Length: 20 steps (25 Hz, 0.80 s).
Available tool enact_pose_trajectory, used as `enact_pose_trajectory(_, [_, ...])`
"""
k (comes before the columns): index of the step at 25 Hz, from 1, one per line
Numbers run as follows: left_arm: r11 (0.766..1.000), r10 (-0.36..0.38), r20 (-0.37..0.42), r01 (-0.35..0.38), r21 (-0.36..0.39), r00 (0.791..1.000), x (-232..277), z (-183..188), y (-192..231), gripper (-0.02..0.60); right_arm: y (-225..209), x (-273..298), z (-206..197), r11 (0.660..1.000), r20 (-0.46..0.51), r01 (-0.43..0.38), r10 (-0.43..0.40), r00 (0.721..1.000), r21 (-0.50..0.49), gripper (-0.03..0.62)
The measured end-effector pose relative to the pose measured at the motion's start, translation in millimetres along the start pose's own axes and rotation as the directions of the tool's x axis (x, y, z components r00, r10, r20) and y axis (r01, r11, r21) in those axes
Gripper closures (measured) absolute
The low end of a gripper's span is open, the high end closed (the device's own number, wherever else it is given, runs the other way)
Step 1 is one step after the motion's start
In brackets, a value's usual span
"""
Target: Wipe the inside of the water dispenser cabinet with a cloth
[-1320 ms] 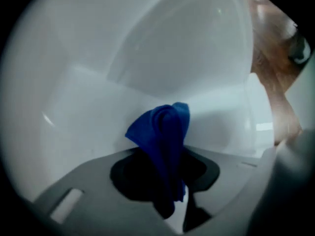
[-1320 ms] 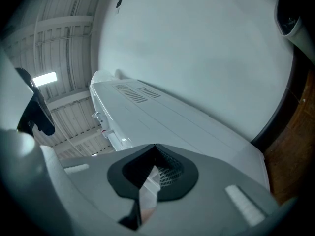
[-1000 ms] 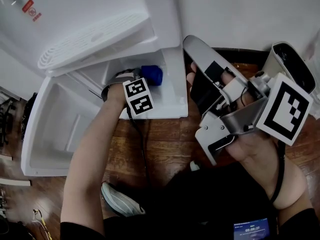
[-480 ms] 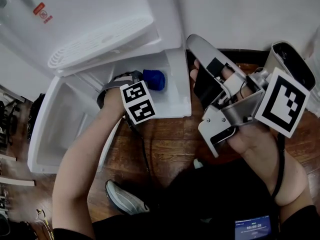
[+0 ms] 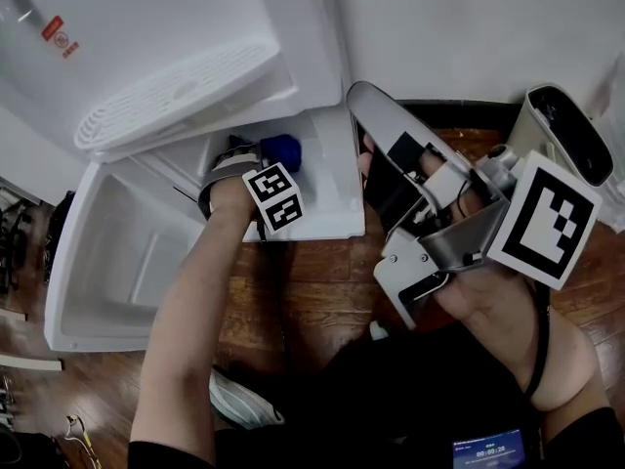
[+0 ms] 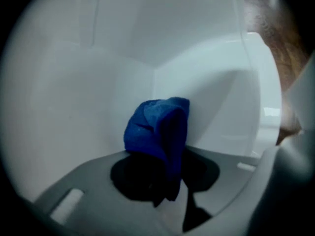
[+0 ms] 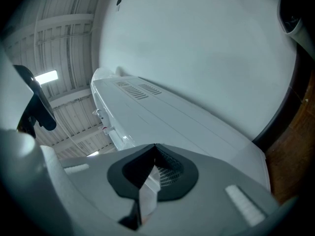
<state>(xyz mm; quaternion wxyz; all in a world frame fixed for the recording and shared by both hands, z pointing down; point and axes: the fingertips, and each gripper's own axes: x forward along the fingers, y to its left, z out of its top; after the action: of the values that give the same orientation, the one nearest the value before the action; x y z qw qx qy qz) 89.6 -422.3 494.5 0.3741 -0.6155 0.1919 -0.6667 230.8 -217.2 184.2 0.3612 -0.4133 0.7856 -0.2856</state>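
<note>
The white water dispenser (image 5: 176,57) stands with its lower cabinet (image 5: 327,179) open. My left gripper (image 5: 266,156) reaches into it, shut on a bunched blue cloth (image 5: 282,150). In the left gripper view the cloth (image 6: 157,129) sticks up from the left gripper (image 6: 167,181) and rests against the cabinet's white back wall (image 6: 98,82), near an inner corner. My right gripper (image 5: 359,94) is held up outside the cabinet at the right, shut with nothing in it. In the right gripper view the right gripper (image 7: 150,166) points up along the dispenser's outer side (image 7: 167,122).
The cabinet door (image 5: 107,262) hangs open at the left, its inner face up. Wooden floor (image 5: 312,281) lies in front, with a shoe (image 5: 244,399) on it. A white wall (image 5: 469,27) with a dark skirting stands behind the right gripper.
The left gripper and the blue cloth have shifted a little to the left inside the cabinet. The right gripper has stayed where it was.
</note>
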Motion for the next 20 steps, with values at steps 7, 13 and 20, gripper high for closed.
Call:
enact_pose_trajectory(7, [0.989, -0.125, 0.098, 0.117, 0.089, 0.987, -60.1, -18.5, -63.9, 0.449, 4.0, -0.6, 2.8, 1.0, 0.015, -0.002, 0.003, 1.0, -0.027, 0.589])
enact_pose_trajectory(13, [0.932, -0.356, 0.181, 0.363, -0.01, 0.917, -120.7, -26.2, -123.9, 0.451, 3.5, 0.2, 3.2, 0.999, 0.012, 0.005, -0.005, 1.0, -0.041, 0.589])
enact_pose_trajectory(20, [0.523, 0.256, 0.405, 0.227, -0.822, 0.877, -171.1, -5.3, -4.9, 0.449, 10.8, 2.7, 2.8, 0.997, -0.005, -0.01, 0.01, 1.0, -0.077, 0.589])
